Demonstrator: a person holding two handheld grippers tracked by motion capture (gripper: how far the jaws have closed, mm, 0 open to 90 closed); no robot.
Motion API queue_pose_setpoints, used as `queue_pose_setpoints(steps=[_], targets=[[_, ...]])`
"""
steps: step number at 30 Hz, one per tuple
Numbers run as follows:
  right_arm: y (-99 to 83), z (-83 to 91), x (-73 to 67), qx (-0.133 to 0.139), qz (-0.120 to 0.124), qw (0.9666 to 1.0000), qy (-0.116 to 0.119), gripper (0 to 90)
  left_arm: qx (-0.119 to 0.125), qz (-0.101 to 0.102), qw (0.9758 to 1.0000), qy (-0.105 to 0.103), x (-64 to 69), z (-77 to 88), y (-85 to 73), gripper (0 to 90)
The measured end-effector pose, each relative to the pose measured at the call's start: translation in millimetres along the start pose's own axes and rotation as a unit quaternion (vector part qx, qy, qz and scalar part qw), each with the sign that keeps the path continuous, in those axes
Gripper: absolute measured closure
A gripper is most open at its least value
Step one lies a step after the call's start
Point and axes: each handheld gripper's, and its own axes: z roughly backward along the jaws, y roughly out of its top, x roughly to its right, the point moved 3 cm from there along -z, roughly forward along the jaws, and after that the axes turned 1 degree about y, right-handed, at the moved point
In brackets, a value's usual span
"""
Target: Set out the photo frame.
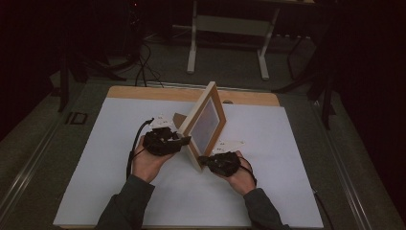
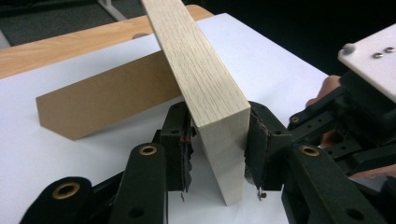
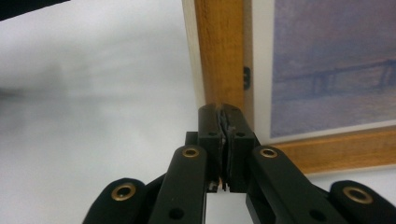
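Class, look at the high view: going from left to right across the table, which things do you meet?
Left gripper → picture frame → right gripper

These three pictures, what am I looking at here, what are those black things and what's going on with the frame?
A person sits at a table covered by a white sheet and holds a black hand-held clamp tool, called a gripper, in each hand.

The high view comes from a camera above the table. The other two views come from small cameras riding on each gripper, looking along its two black jaws.

On the sheet stands a light wooden picture frame with a bluish print, tilted and propped by its brown cardboard back stand.

The left gripper straddles the frame's pale wooden edge; one pad looks to be touching the wood, while a small gap shows at the other. The right gripper has its jaws shut together, with its tips at the frame's lower front corner; I cannot tell whether they touch the wood.
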Motion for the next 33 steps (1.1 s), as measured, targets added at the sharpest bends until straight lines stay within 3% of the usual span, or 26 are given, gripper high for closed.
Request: queue_pose_setpoints(steps=[10, 16, 21, 33], targets=[[3.4, 15.4, 14.1, 0.022, -0.017, 0.9990, -0.034, 78.9, 0.001, 0.018, 0.9998, 0.003, -15.4, 1.8, 1.5, 67.1], [0.3, 17.8, 20.3, 0.007, -0.010, 0.9981, -0.060, 73.1, 0.000, 0.009, 1.0000, -0.002, -21.3, 2.4, 2.1, 66.8], [-0.9, 18.4, 24.7, 0.007, -0.016, 0.9975, -0.069, 69.8, 0.001, 0.004, 1.0000, 0.008, -23.5, 2.8, 2.9, 66.5], [-0.7, 26.4, 32.0, 0.010, -0.022, 0.9965, -0.080, 67.7, 0.012, 0.025, 0.9994, 0.019, -40.2, 6.0, 2.4, 66.5]])
